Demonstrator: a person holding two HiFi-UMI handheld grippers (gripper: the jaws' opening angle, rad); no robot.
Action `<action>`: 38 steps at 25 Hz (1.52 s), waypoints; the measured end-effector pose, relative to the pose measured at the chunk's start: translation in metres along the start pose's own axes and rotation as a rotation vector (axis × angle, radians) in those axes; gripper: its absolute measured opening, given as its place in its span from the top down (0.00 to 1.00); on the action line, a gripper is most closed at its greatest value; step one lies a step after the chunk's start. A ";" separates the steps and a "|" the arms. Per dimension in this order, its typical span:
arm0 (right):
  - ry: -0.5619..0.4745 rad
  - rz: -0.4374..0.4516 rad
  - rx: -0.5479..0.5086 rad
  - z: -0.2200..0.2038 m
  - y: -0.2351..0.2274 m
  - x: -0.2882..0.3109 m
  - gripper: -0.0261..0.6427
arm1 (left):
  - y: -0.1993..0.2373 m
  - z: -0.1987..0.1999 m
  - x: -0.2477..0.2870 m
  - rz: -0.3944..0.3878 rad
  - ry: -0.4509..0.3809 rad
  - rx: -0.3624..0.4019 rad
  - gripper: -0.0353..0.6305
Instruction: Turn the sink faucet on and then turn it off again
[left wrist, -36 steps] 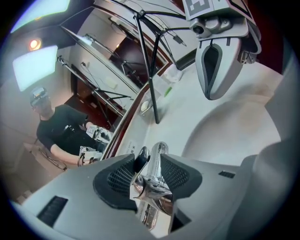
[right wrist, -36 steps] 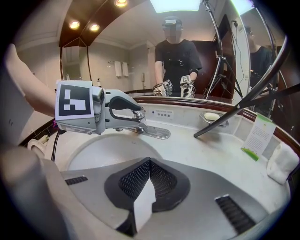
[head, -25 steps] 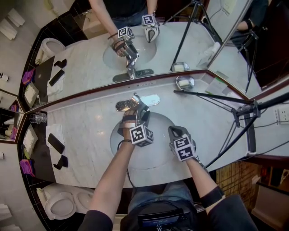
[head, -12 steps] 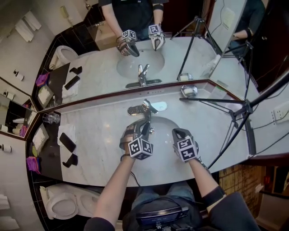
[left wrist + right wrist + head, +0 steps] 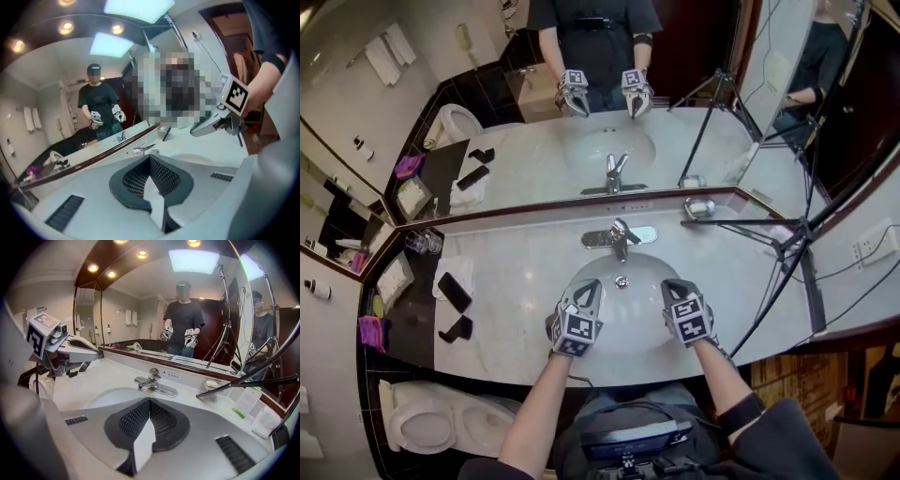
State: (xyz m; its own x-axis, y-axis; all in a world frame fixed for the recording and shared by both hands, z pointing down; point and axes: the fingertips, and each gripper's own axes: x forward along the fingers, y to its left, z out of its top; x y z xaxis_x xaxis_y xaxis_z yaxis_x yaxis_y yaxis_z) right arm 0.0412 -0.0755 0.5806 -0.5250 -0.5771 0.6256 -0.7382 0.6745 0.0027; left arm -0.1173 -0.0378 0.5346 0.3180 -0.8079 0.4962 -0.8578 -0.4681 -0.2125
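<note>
The chrome faucet (image 5: 619, 238) stands at the back rim of the oval sink (image 5: 639, 323), its lever over the spout. It also shows in the left gripper view (image 5: 142, 150) and the right gripper view (image 5: 153, 380). No water stream shows. My left gripper (image 5: 585, 288) hovers over the sink's front left, well apart from the faucet. Its jaws have just been closing and now stand shut (image 5: 151, 161) with nothing between them. My right gripper (image 5: 674, 287) hangs over the sink's front right, shut and empty (image 5: 149, 405).
A mirror runs behind the marble counter (image 5: 508, 281). A black tripod (image 5: 789, 236) leans over the right side, with a soap dish (image 5: 698, 207) near it. Glasses (image 5: 422, 243) and phones (image 5: 453, 292) lie at the left. A toilet (image 5: 431, 424) sits below left.
My left gripper has let go of the faucet lever, drawn back to the sink's front and shut its jaws. The right gripper rose slightly. The head view has tilted.
</note>
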 end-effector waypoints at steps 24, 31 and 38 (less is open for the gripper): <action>-0.035 0.012 0.001 -0.016 0.001 -0.042 0.93 | 0.022 -0.055 -0.086 0.051 -0.027 -0.363 0.95; -0.019 0.019 -0.005 -0.026 0.005 -0.042 0.93 | 0.017 -0.051 -0.086 0.067 -0.020 -0.338 0.95; -0.008 0.017 -0.054 -0.027 0.004 -0.039 0.93 | 0.013 -0.062 -0.083 0.060 -0.004 -0.394 0.95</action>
State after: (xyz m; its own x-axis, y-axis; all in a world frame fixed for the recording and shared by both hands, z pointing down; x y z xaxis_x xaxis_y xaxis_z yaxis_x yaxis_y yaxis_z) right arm 0.0698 -0.0382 0.5772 -0.5407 -0.5690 0.6195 -0.7055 0.7078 0.0344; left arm -0.1800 0.0453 0.5429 0.2637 -0.8313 0.4893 -0.9638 -0.2474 0.0991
